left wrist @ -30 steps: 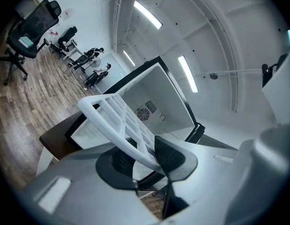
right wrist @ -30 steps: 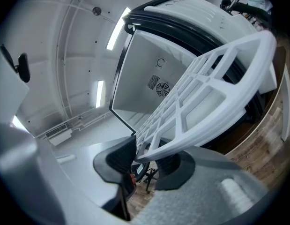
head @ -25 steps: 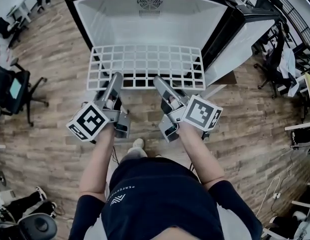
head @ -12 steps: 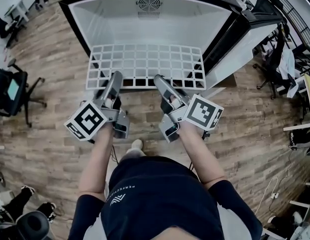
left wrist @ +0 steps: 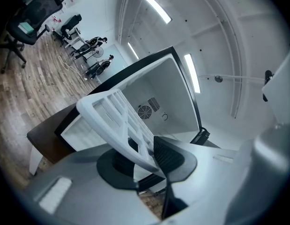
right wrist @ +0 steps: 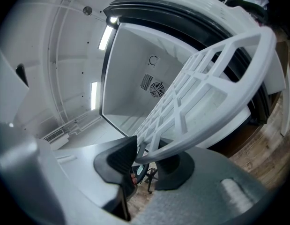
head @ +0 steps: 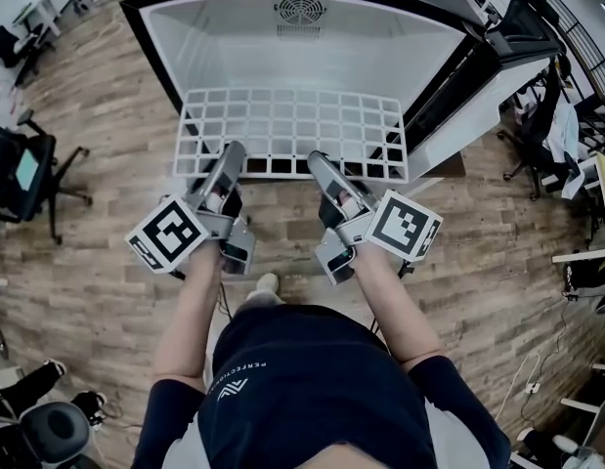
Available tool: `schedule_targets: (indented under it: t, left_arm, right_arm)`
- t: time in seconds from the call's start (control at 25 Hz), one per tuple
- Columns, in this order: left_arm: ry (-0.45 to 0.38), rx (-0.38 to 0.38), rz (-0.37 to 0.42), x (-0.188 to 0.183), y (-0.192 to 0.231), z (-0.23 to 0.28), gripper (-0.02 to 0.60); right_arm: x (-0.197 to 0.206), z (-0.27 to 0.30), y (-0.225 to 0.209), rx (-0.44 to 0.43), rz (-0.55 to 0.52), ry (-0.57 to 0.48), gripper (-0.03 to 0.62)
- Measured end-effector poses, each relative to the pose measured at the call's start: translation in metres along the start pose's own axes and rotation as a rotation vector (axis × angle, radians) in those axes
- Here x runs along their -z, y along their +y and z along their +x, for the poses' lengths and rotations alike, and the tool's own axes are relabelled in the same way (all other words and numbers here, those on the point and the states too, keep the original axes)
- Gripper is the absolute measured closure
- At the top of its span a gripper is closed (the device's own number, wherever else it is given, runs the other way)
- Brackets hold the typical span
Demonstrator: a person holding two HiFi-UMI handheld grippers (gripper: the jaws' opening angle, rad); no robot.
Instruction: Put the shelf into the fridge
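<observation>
Fingers (left wrist: 169, 154) of the left gripper (head: 234, 152) pressed on the near rail of the white grid shelf (head: 292, 130), just now closing a little more, the rail between them. Same with the right gripper (head: 317, 159): closing a little more, pads tight on that same rail, further toward the door side of the fridge (head: 282, 57). Shelf held about level in front of the open fridge, far edge at the opening, most of the grid outside it. Inside the fridge, white walls and a round fan (head: 300, 10) on the back wall. Door (head: 478, 101) swung open at the right side of the fridge. Wooden floor (head: 97, 164) around the fridge, black office chair (head: 28, 174) well to the left of the fridge.
</observation>
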State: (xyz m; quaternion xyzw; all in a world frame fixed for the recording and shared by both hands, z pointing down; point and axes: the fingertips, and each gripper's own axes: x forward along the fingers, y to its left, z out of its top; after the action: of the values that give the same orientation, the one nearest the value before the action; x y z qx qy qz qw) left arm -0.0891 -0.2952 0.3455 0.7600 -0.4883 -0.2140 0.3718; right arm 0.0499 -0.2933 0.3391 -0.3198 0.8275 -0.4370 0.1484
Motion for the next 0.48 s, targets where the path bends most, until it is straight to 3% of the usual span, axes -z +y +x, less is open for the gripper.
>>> schedule_targets:
  t: [0.48]
  left_arm:
    - [0.012, 0.009, -0.033, 0.0047, 0.0036, -0.0009, 0.48]
  right_arm:
    - [0.0037, -0.0011, -0.0041, 0.018, 0.046, -0.015, 0.5]
